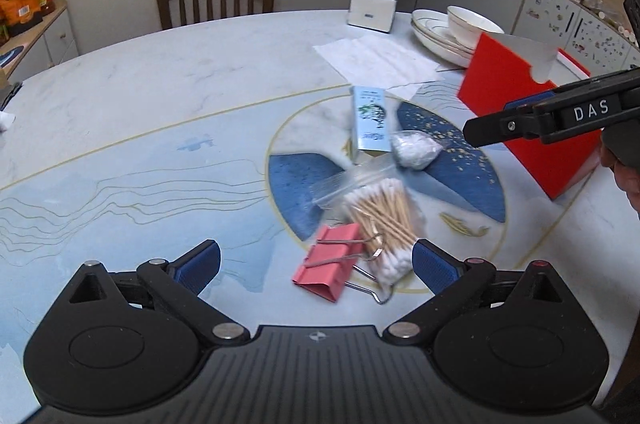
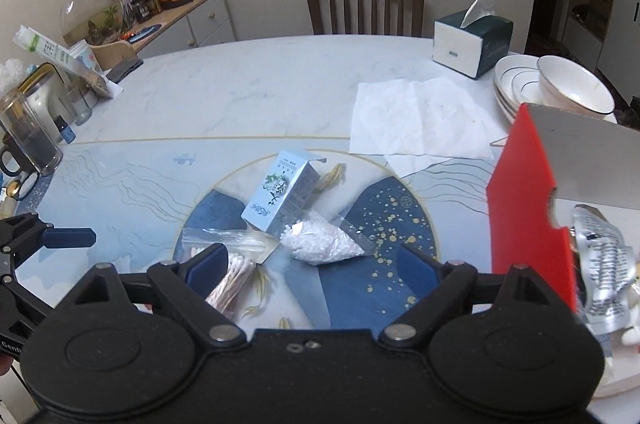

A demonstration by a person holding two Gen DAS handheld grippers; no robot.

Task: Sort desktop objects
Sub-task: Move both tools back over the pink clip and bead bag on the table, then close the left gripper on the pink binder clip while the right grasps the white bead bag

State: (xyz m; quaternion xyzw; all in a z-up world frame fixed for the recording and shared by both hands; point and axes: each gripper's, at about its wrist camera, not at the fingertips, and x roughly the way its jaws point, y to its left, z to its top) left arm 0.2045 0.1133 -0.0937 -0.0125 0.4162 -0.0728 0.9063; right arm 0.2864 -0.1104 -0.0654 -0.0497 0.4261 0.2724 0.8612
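Observation:
A pink binder clip [image 1: 328, 266] lies on the table, partly under a clear bag of cotton swabs [image 1: 382, 224]. My left gripper [image 1: 316, 260] is open above them, the clip and the bag's lower end lying between its blue pads. Beyond them rest a pale blue carton [image 1: 370, 118] and a small bag of white pellets [image 1: 412, 148]. In the right wrist view my right gripper [image 2: 314, 266] is open just above the table, near the pellet bag [image 2: 320, 240], the carton [image 2: 280, 194] and the swab bag [image 2: 234, 278]. An open red box [image 2: 528, 208] stands at the right.
Paper sheets [image 2: 416, 120], a tissue box [image 2: 472, 42] and stacked plates with a bowl [image 2: 560, 88] sit at the far right. Crumpled silver wrapping [image 2: 604, 268] lies beside the red box. Jars, a mug and cartons crowd the left edge [image 2: 32, 128]. A wooden chair [image 2: 364, 4] stands behind the table.

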